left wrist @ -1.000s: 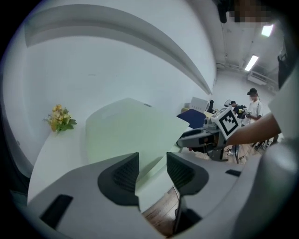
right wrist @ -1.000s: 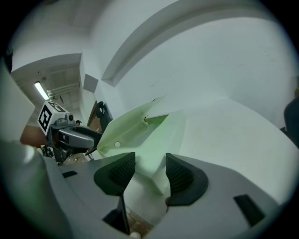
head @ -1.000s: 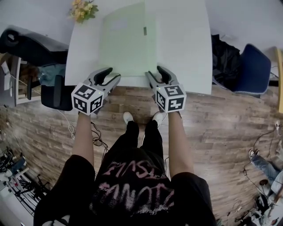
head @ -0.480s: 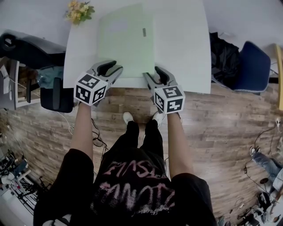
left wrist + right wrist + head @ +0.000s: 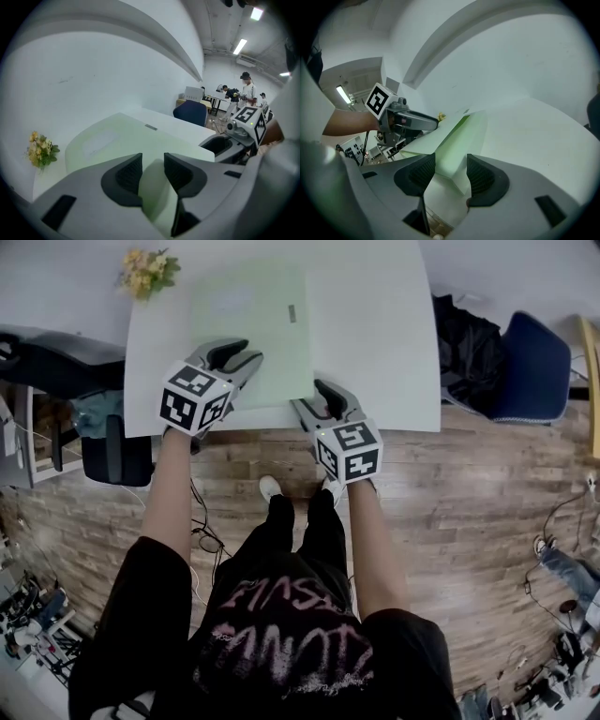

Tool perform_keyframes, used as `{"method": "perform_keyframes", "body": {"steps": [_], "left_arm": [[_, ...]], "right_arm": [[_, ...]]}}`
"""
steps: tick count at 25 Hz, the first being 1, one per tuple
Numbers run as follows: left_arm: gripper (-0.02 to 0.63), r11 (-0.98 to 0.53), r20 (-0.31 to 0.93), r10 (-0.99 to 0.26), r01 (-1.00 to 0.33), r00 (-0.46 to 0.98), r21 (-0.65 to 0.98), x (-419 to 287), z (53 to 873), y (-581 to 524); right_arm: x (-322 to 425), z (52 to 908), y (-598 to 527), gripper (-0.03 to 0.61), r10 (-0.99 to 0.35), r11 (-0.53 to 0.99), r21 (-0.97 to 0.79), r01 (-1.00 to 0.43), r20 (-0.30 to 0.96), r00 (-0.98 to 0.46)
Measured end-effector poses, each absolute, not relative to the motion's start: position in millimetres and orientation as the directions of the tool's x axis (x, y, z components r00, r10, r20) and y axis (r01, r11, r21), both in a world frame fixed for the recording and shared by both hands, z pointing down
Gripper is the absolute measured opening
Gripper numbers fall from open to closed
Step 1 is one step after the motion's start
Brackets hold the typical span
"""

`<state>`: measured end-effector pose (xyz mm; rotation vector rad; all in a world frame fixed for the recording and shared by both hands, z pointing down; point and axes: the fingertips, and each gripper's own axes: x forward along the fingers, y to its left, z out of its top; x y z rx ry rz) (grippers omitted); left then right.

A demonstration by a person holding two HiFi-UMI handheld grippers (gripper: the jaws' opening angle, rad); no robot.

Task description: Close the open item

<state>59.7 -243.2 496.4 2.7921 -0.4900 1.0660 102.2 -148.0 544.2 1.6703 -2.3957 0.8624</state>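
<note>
head view: overhead, steep | gripper views: low, close, inward | shared: green folder point(image 5: 253, 334)

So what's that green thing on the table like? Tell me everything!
It's a thin, pale green folder, plastic-looking, with a small grey tag near its right edge. It lies on the white table by the front edge, its top cover lifted a little, so it's open. The left claw sits over its near left corner, the right claw at its near right corner, both open.
</note>
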Motion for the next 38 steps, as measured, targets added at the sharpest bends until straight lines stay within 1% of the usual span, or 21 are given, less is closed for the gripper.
{"method": "perform_keyframes", "body": {"steps": [6,9,10,11,12,18,19,21,27,31,36,38], "left_arm": [[0.144,-0.946,0.651,-0.266,-0.323,0.711,-0.035,96.7,490.1,-266.3],[0.141,-0.954,0.663,-0.256,-0.293,0.703,-0.057,114.6,491.7,-271.1],[0.141,-0.958,0.671,-0.251,-0.281,0.698,-0.066,119.3,493.5,-271.0],[0.14,-0.961,0.68,-0.245,-0.266,0.691,-0.076,123.4,496.1,-270.1],[0.138,-0.964,0.689,-0.239,-0.252,0.684,-0.085,126.7,499.3,-268.8],[0.13,-0.969,0.717,-0.221,-0.235,0.661,-0.081,135.1,512.3,-268.5],[0.127,-0.97,0.721,-0.215,-0.23,0.659,-0.079,137.5,513.0,-268.6],[0.124,-0.973,0.729,-0.2,-0.219,0.655,-0.071,143.1,516.0,-266.8],[0.112,-0.974,0.751,-0.207,-0.206,0.626,-0.097,150.4,528.3,-264.2],[0.109,-0.976,0.751,-0.196,-0.201,0.631,-0.085,153.4,529.5,-262.9],[0.067,-0.982,0.762,-0.161,-0.182,0.627,-0.057,155.3,531.5,-260.2],[0.067,-0.982,0.763,-0.148,-0.184,0.63,-0.039,155.6,531.5,-259.9]], "right_arm": [[102.0,542.5,-147.4,0.221,-0.837,0.245,-0.398,-0.884,0.373,-0.4],[103.8,542.4,-145.8,0.219,-0.836,0.252,-0.446,-0.859,0.346,-0.425],[105.0,542.3,-144.3,0.215,-0.834,0.256,-0.466,-0.847,0.336,-0.437],[106.7,541.9,-142.6,0.19,-0.833,0.26,-0.476,-0.84,0.329,-0.444],[109.0,541.3,-141.0,0.184,-0.834,0.265,-0.474,-0.84,0.326,-0.446],[121.3,541.4,-134.6,0.175,-0.836,0.266,-0.457,-0.848,0.329,-0.44],[125.1,541.3,-134.2,0.17,-0.841,0.256,-0.459,-0.85,0.329,-0.431],[133.6,541.0,-132.6,0.137,-0.851,0.232,-0.459,-0.858,0.331,-0.408],[149.9,541.9,-127.7,0.11,-0.855,0.211,-0.432,-0.877,0.354,-0.38],[158.5,541.9,-128.2,0.103,-0.861,0.195,-0.43,-0.881,0.355,-0.364],[159.6,542.7,-129.3,0.101,-0.858,0.196,-0.429,-0.882,0.36,-0.366],[160.3,543.0,-128.7,0.101,-0.857,0.196,-0.428,-0.882,0.362,-0.366]]}}
